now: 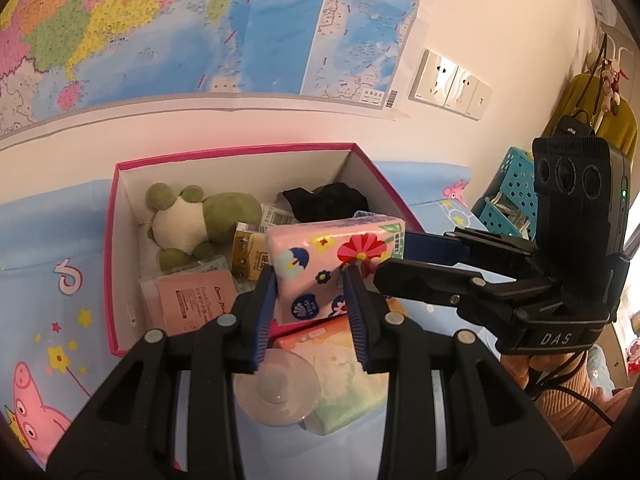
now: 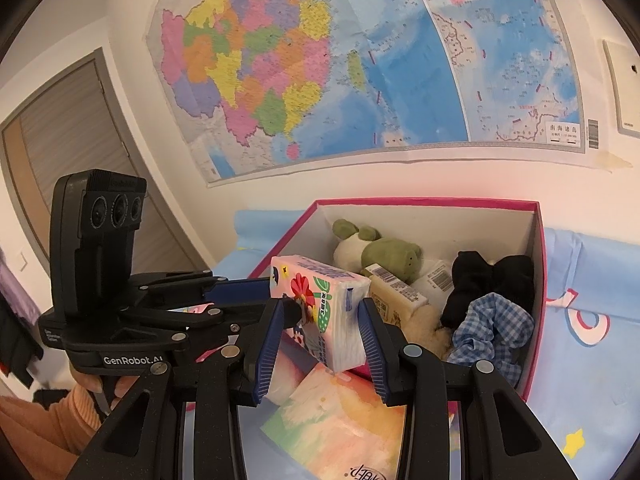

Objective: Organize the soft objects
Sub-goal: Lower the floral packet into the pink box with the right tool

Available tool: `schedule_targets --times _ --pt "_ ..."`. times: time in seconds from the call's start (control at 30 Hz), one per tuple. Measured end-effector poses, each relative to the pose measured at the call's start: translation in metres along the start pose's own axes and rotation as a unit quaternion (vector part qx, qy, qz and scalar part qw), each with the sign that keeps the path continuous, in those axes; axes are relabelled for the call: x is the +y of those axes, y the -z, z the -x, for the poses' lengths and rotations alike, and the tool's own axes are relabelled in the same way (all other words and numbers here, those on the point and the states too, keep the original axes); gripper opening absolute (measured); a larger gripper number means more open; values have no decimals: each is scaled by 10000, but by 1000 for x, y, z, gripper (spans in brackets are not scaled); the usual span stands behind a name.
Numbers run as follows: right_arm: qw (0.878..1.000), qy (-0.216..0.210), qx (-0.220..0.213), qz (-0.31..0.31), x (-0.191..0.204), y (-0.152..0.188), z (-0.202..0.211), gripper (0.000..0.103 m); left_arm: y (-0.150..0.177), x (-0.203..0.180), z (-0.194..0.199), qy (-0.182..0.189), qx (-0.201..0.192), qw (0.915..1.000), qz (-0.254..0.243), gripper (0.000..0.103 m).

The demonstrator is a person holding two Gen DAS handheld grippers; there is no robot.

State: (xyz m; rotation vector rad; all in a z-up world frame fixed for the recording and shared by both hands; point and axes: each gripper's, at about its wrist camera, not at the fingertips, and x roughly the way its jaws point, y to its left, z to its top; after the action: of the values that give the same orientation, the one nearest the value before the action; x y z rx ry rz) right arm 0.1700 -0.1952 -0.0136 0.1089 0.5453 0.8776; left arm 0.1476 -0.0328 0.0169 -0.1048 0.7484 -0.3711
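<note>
1. The pink flowered tissue pack [image 1: 334, 266] hung in the air over the near edge of the pink-rimmed box [image 1: 240, 151], gripped from two sides at once.
2. The left gripper [image 1: 310, 280] was clenched on the pack, blue pads pressed to both of its sides; the pads' lower ends stood clear below the pack.
3. The right gripper [image 2: 322, 312] was likewise closed on the same pack; in the left wrist view only one blue finger of it showed past the pack, the far one hidden.
4. Inside the box lay a green and white plush frog [image 1: 192, 220], a black cloth [image 1: 328, 200], a blue checked scrunchie [image 2: 492, 328] and several packets, partly covered by the raised pack.
5. A pastel orange and green pack [image 2: 344, 420] lay beneath the grippers, cut off by their frames; its print was too blurred to read.
6. A clear round thing [image 1: 276, 388] under the left gripper was hard to identify.
7. A hand in an orange sleeve [image 1: 576, 396] held the right gripper, mostly out of frame.
</note>
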Motion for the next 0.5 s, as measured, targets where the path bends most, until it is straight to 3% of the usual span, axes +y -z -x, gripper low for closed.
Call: schedule_targets --times 0.5 --pt "9999 46 91 -84 -8 -3 -16 39 -5 9 -11 -57 106 9998 151 36"
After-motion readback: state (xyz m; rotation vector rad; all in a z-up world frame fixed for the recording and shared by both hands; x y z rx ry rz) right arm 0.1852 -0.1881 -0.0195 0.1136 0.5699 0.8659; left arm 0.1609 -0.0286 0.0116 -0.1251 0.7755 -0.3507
